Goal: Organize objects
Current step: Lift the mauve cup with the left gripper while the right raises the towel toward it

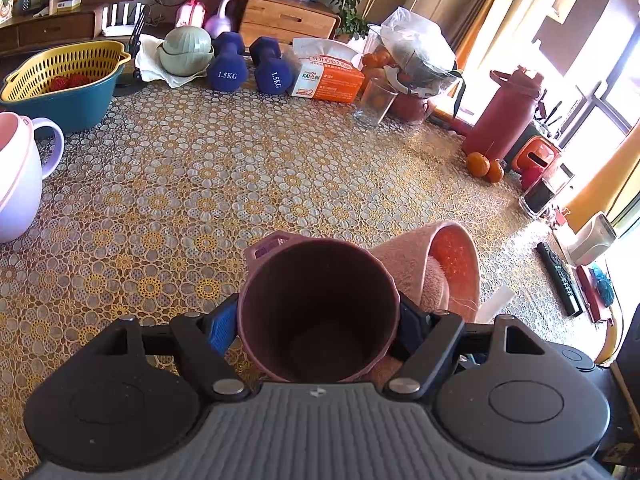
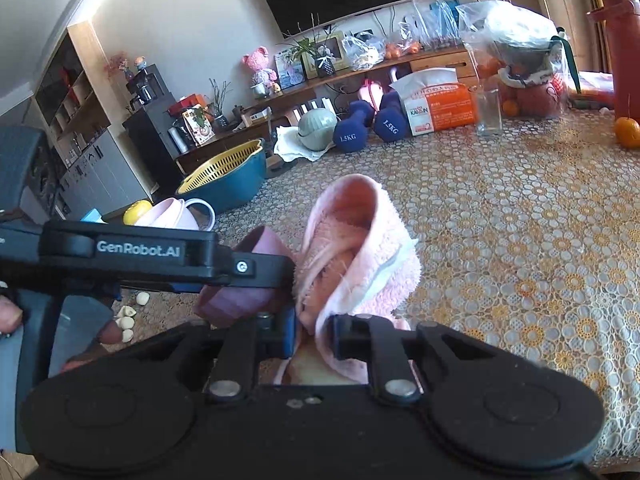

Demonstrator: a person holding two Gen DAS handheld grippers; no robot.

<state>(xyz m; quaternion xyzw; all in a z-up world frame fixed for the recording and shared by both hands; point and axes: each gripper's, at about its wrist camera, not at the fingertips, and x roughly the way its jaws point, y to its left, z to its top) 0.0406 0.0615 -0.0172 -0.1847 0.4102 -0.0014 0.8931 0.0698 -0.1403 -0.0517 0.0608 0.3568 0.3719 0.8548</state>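
My left gripper is shut on a mauve plastic cup, held with its open mouth facing the camera above the lace-covered table. The cup is empty inside. My right gripper is shut on a folded pink towel, which stands up between its fingers. The towel shows right of the cup in the left wrist view. In the right wrist view the left gripper's finger and the cup lie just left of the towel, close to it.
At the table's back stand a yellow-and-teal colander basket, two blue dumbbells, a tissue pack, a glass and bagged oranges. A pink-lilac mug is left. A red bottle, oranges and a remote are right.
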